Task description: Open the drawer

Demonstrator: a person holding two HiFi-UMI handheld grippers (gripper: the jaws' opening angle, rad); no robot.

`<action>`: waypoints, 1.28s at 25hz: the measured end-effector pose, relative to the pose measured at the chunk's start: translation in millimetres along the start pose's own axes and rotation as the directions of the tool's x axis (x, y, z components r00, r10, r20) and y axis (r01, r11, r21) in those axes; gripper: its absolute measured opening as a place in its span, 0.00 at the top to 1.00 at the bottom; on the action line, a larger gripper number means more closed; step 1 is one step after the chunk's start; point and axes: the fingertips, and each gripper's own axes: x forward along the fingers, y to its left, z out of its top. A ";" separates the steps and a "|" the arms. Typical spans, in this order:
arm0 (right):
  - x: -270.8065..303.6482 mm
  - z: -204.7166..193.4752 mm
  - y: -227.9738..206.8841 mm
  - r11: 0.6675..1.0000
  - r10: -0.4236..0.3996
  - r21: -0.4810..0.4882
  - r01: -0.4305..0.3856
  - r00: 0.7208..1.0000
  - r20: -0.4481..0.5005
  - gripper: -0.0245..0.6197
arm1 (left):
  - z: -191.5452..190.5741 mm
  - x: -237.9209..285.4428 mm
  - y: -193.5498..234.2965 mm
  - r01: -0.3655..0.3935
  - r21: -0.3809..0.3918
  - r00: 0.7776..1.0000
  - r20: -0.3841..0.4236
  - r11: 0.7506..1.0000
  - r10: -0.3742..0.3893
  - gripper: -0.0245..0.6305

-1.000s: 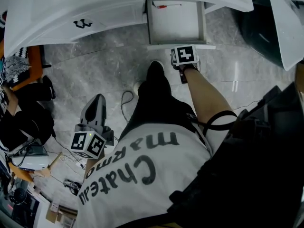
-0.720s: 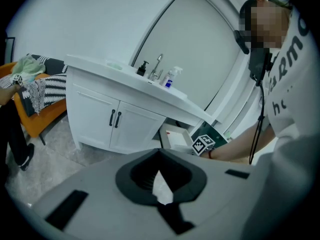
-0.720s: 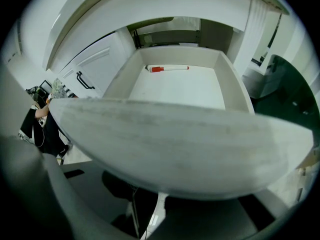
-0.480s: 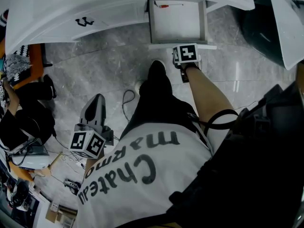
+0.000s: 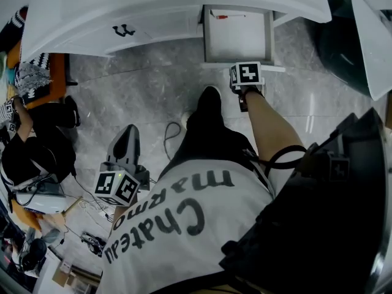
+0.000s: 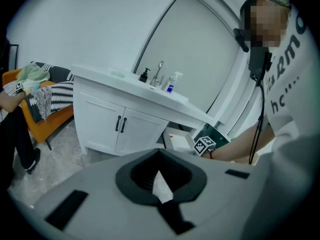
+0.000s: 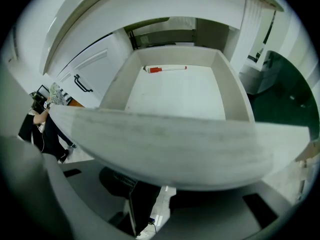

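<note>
The white drawer (image 5: 237, 38) of the vanity stands pulled out, with a red-capped marker (image 5: 222, 16) at its back. In the right gripper view its bare floor (image 7: 175, 91) and the marker (image 7: 165, 69) show beyond the front panel (image 7: 165, 139). My right gripper (image 5: 245, 67) is at that front panel, pointing steeply down. Its jaws are opening, with the panel's edge between them (image 7: 165, 184) and a gap below it. My left gripper (image 5: 126, 135) hangs low at the left, far from the drawer, shut on nothing (image 6: 160, 156).
Cabinet doors with black handles (image 5: 124, 30) are left of the drawer, under a countertop with a tap and bottles (image 6: 160, 79). An orange chair (image 5: 37, 78) and a seated person (image 5: 30, 158) are at the left. Cables (image 5: 171, 133) lie on the marble floor.
The head view has shifted a little. The drawer stands as far out as before, and both grippers keep their places.
</note>
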 end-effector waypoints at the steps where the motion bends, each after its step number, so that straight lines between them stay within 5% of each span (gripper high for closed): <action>1: -2.7 1.7 0.0 1.000 -0.008 -0.001 0.008 1.000 0.008 0.69 | 1.6 -2.4 0.1 -0.004 0.000 1.000 0.007 1.000 0.004 0.95; 5: -16.2 5.7 -0.5 0.999 -0.033 0.027 0.032 0.999 0.037 0.68 | 8.8 -9.9 -0.7 -0.010 0.004 0.999 0.042 1.000 0.010 0.95; 9: -37.5 6.6 -12.8 0.992 -0.095 0.093 0.088 0.993 0.064 0.88 | 16.1 -13.1 -8.5 0.012 0.020 0.997 0.070 1.000 -0.014 0.95; 12: -52.9 7.6 -14.7 0.989 -0.107 0.106 0.099 0.992 0.066 0.91 | 20.1 -13.7 -15.1 0.038 0.039 0.996 0.084 0.999 -0.041 0.95; 21: -123.7 21.3 -4.7 0.998 -0.014 0.068 0.000 0.978 0.210 0.91 | 25.6 -10.4 -50.1 0.136 0.066 0.984 0.106 0.989 -0.142 0.95; 24: -165.8 33.8 -1.5 0.991 0.073 0.081 -0.106 0.939 0.336 0.93 | 32.6 -6.3 -71.3 0.168 0.104 0.976 0.120 0.980 -0.180 0.95; 29: -247.2 45.7 0.3 0.939 0.237 0.081 -0.335 0.799 0.553 0.95 | 43.0 -15.2 -108.6 0.209 0.130 0.959 0.168 0.969 -0.229 0.95; 32: -284.5 42.2 -3.3 0.923 0.289 0.032 -0.383 0.748 0.598 0.95 | 48.1 -28.5 -117.3 0.191 0.109 0.960 0.189 0.976 -0.209 0.95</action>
